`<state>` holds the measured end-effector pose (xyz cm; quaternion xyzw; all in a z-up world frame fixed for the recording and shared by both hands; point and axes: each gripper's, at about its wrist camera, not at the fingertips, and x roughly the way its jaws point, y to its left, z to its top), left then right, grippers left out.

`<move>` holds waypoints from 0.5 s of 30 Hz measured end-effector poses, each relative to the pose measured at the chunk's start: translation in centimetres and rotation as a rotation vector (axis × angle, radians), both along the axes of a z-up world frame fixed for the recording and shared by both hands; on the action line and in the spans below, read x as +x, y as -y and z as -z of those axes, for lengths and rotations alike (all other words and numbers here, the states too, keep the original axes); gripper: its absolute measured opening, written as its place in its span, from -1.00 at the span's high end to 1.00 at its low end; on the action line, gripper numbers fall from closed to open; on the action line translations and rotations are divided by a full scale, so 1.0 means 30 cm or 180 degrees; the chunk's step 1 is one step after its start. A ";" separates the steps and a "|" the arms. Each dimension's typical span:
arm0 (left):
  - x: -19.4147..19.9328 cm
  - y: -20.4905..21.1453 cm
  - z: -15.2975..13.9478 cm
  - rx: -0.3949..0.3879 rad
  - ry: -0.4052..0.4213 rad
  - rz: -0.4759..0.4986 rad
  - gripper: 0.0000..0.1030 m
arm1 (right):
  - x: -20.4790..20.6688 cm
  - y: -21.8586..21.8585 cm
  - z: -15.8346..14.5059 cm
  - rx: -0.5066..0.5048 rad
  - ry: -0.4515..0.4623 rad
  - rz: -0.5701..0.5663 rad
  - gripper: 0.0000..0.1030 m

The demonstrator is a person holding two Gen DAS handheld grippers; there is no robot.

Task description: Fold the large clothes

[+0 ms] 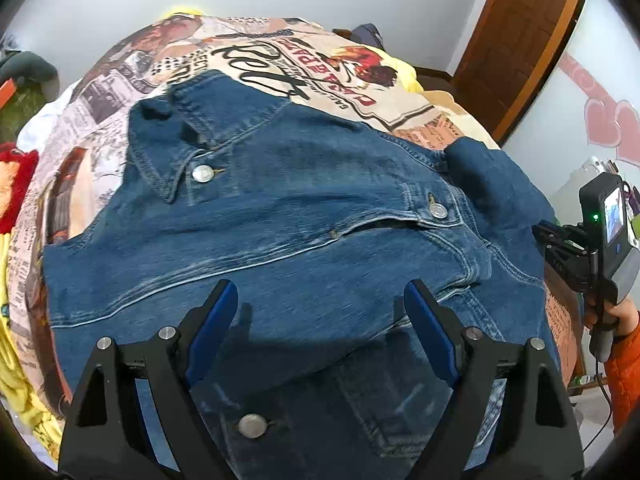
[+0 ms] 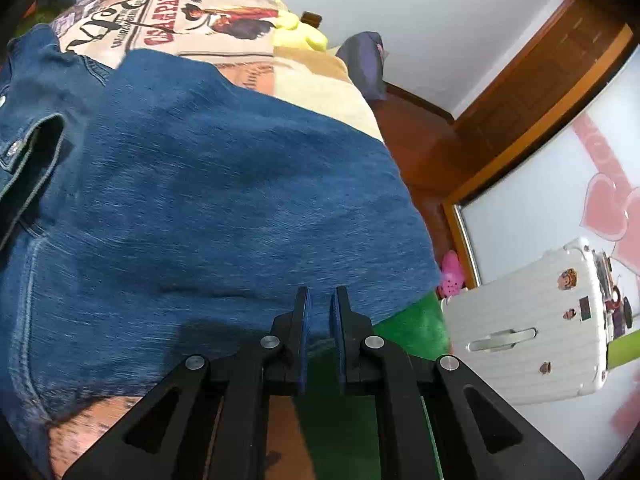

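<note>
Lying spread across a printed bedcover [image 1: 120, 80], front side up, the denim jacket [image 1: 300, 220] sits directly beneath and ahead of the left gripper [image 1: 320, 320], whose jaws stand wide apart over the lower front panel with nothing between them.

Right gripper [image 2: 319, 308]: jaws drawn together. Denim lies between the pad tips, at the near edge of the jacket's sleeve [image 2: 240, 200]; whether the cloth is pinched or merely behind the tips cannot be told. The tool itself also shows in the left wrist view, held by a hand in an orange sleeve [image 1: 624, 364].

Risks, as judged:
- A thin edge hold on heavy denim may slip once the sleeve is lifted.
- Metal buttons [image 1: 203, 173] and thick seams ahead of the left gripper could keep its pads from seating flat.
- Stiff cloth may drag the bedcover and skew the fold.

Surroundings:
- Yellow cloth [image 2: 296, 32] beyond the jacket, far from both grippers.
- Green fabric [image 2: 416, 320] just right of the right gripper's tips.
- White suitcase [image 2: 532, 320] further right, off the bed.
- Wooden door [image 1: 520, 40] beyond the bed.

Nothing lies on the jacket itself to obstruct folding.
</note>
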<state>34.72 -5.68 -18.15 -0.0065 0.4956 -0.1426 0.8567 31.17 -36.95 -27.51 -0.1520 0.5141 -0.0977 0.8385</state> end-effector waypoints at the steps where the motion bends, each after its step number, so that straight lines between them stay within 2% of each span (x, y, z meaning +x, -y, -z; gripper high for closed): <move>1: 0.005 0.008 0.001 -0.0008 -0.0002 0.0016 -0.65 | 0.000 0.018 -0.001 -0.0018 0.0005 0.0014 0.89; 6: 0.025 0.064 0.006 -0.0019 0.0000 0.0109 -0.65 | 0.013 0.099 0.000 -0.0006 -0.0017 0.0082 0.89; 10: 0.054 0.117 0.032 0.0036 -0.0036 0.0205 -0.65 | -0.004 0.154 -0.001 0.0244 0.0043 -0.0052 0.89; 15: 0.094 0.176 0.102 0.0136 -0.0156 0.0271 -0.66 | -0.045 0.195 -0.015 0.0176 0.0044 -0.0032 0.89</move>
